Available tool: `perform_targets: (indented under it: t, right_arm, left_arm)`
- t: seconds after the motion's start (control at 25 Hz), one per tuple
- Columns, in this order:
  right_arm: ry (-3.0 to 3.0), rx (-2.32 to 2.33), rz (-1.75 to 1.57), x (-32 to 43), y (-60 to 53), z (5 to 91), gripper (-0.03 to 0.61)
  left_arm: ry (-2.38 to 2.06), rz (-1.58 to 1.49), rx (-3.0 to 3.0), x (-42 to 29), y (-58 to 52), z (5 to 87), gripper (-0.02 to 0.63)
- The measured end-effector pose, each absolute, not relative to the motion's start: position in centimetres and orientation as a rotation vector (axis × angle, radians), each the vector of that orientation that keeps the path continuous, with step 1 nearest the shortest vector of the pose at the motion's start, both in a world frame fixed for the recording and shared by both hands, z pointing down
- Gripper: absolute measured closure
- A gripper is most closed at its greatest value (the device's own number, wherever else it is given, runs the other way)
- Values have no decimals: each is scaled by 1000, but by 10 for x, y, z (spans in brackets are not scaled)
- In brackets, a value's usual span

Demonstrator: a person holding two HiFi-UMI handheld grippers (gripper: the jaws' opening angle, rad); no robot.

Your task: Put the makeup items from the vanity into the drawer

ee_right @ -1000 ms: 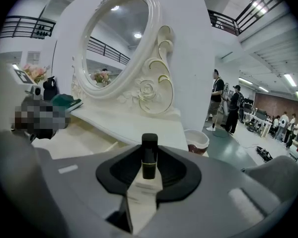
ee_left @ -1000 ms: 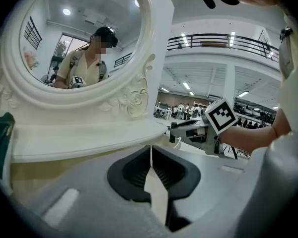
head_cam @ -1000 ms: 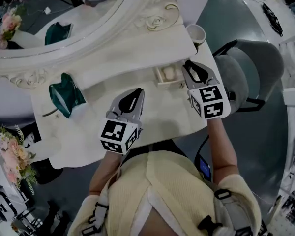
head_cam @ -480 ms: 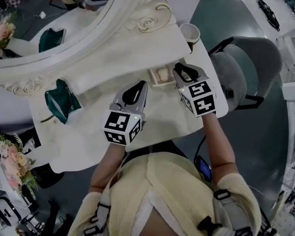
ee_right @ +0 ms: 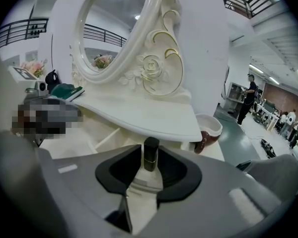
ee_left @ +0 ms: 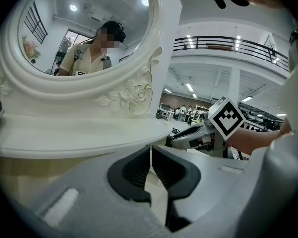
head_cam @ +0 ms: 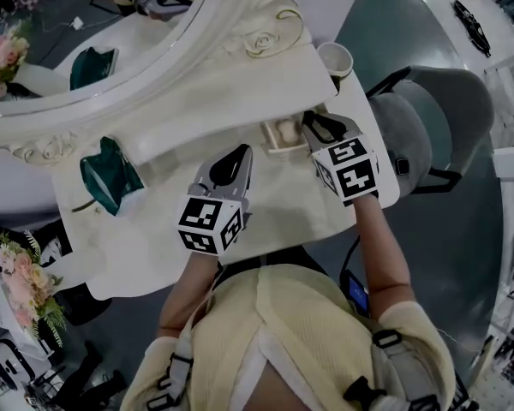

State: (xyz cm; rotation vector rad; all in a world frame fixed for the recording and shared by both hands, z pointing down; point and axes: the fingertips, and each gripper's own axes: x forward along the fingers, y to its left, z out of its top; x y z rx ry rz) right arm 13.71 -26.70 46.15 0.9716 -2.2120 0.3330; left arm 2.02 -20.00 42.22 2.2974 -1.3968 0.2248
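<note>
Lipstick [ee_right: 150, 154] stands between the right gripper's [head_cam: 315, 125] just-parting jaws, at the open drawer [head_cam: 283, 134], 1 o'clock. That gripper has sunk closer since. Left gripper [head_cam: 238, 154]: jaws together, holding nothing. Cream vanity [head_cam: 278, 217], grey floor [head_cam: 463, 255].
</note>
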Motion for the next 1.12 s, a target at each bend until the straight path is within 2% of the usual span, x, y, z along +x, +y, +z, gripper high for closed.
perform_targets:
  t: [1.12]
  right_arm:
    - [-2315,1126,301,145,-231,408,477]
  left_arm:
    - [-1422,99,2296,-10,-184,394,615]
